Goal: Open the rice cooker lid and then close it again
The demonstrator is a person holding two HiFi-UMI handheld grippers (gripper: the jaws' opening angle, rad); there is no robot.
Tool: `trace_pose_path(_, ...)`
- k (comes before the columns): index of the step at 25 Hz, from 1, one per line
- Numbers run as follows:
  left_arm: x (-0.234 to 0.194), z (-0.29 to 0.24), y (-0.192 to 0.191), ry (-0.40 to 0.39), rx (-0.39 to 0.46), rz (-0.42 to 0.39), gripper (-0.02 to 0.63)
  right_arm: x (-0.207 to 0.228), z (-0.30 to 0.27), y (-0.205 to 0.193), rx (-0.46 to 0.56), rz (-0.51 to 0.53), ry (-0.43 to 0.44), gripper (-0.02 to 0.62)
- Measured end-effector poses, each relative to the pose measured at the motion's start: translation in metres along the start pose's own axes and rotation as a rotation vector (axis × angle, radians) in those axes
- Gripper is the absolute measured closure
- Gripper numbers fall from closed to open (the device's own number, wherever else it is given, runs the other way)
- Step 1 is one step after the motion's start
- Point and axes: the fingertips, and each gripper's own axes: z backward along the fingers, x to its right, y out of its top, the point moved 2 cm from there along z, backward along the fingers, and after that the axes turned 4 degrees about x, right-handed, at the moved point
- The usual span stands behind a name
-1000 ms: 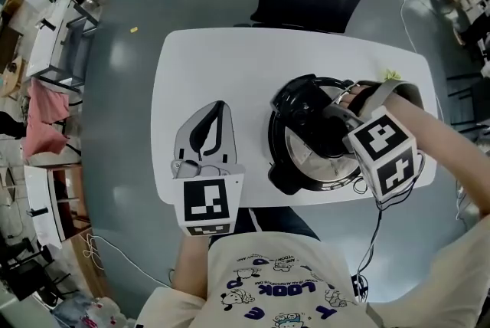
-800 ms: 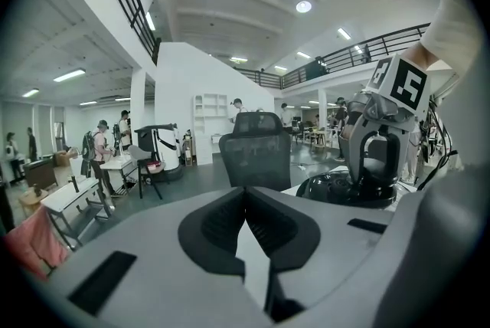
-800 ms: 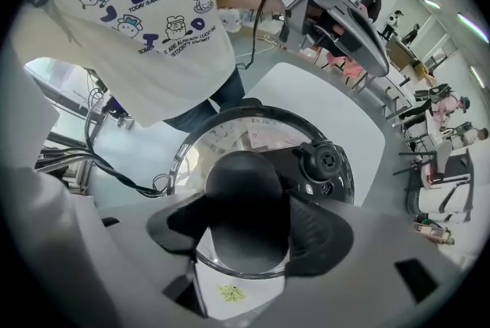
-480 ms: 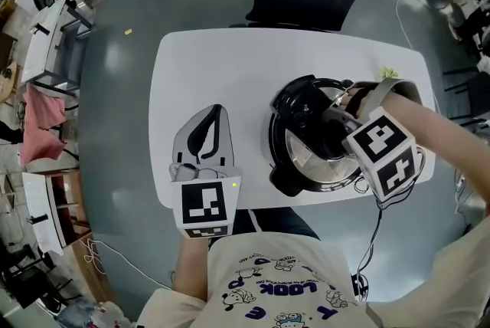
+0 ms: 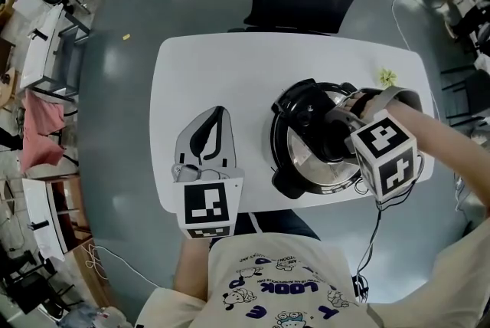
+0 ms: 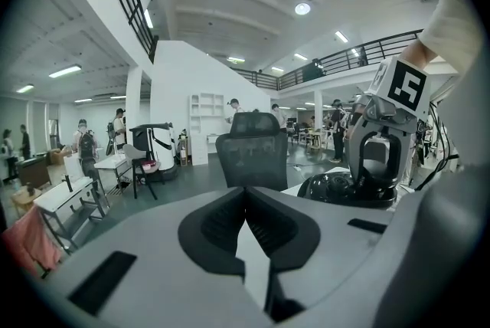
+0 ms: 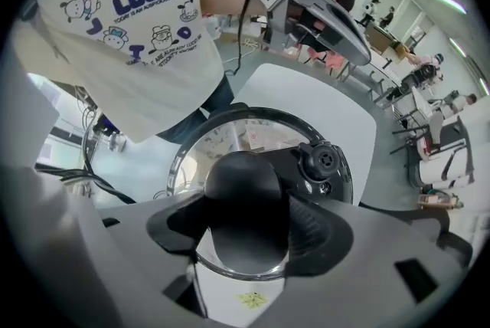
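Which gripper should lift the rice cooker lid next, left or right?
Right. The right gripper points down over the rice cooker, and its jaws have just been closing on the lid handle. The left gripper is shut, off to the side over the table.

A: Which words can one read here?

B: On the person's white T-shirt (image 7: 153, 20), big blue letters say "LOOK". It is clear in the right gripper view. Single letters such as T and J stand around it.

A: And on the rice cooker lid (image 7: 201, 160)?

B: There is a small sticker (image 7: 257, 136), but its print is too small to read. The left cube (image 5: 205, 204) and the right cube (image 5: 387, 154) carry square black-and-white markers.
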Motion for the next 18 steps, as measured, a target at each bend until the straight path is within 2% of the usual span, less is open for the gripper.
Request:
trace_pose_path(8,0.002,-0.008,0.001,-0.029,0.001,-0.002,0.592,0.007,0.002,-0.002,0.090,-0.353,-0.063,0.284)
trace_pose_path(11,0.004,-0.013,0.002,-0.043,0.001,-0.005,0.592,0.007,0.001,-0.002,0.083,-0.382,-0.073,0.282)
trace_pose_path(18,0.007,-0.017,0.000,-0.066,-0.004,-0.001,0.592,0.007,0.002,-0.003,0.121,-0.374,-0.090,0.278)
